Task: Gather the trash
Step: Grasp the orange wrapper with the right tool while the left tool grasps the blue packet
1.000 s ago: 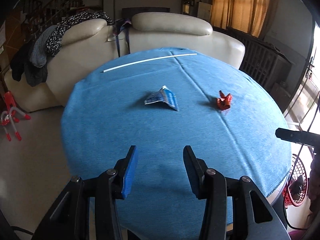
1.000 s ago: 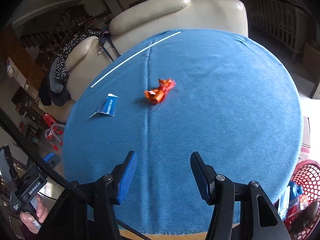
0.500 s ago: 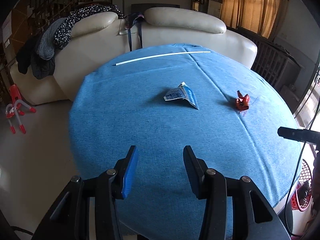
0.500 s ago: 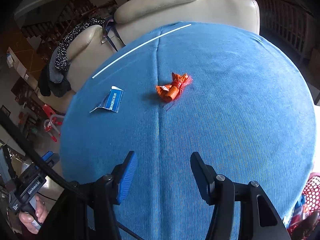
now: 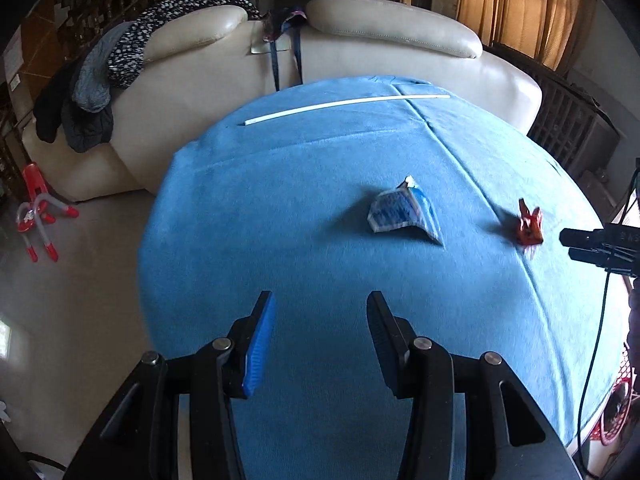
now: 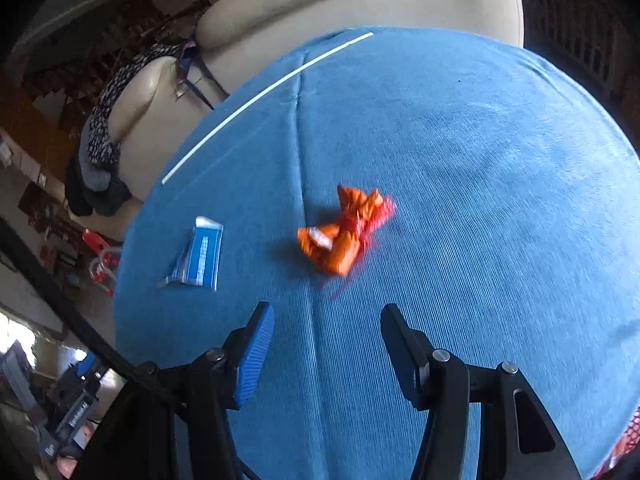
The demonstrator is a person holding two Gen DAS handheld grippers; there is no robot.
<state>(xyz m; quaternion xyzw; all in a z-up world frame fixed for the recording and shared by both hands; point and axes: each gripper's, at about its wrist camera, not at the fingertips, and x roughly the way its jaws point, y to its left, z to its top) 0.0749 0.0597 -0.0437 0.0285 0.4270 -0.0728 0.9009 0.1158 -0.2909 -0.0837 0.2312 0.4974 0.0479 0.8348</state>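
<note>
Left gripper [image 5: 318, 312] nearest, fingers spread wide, nothing between them, hovering over the near part of the round table [image 5: 280, 208] with its blue cloth. Right gripper [image 6: 326, 326] likewise wide apart and empty, over the table's near edge.

Beyond the left gripper, right of table centre: blue-and-white wrapper [image 5: 404, 212], crumpled, lying on the cloth. Right of that wrapper, apart from it, near the table's right side: orange wrapper [image 5: 529, 228], scrunched (a bit blurred). From the right wrist, orange wrapper [image 6: 344, 234] sits just beyond the right gripper's fingers, blue-and-white wrapper [image 6: 198, 254] well to its left by the table's left edge.

Further back on the table, along its far edge: thin white stick [image 5: 344, 108], lying flat.

Behind the table: cream sofa [image 5: 380, 36], clothes [image 5: 100, 84] draped over its left end.
</note>
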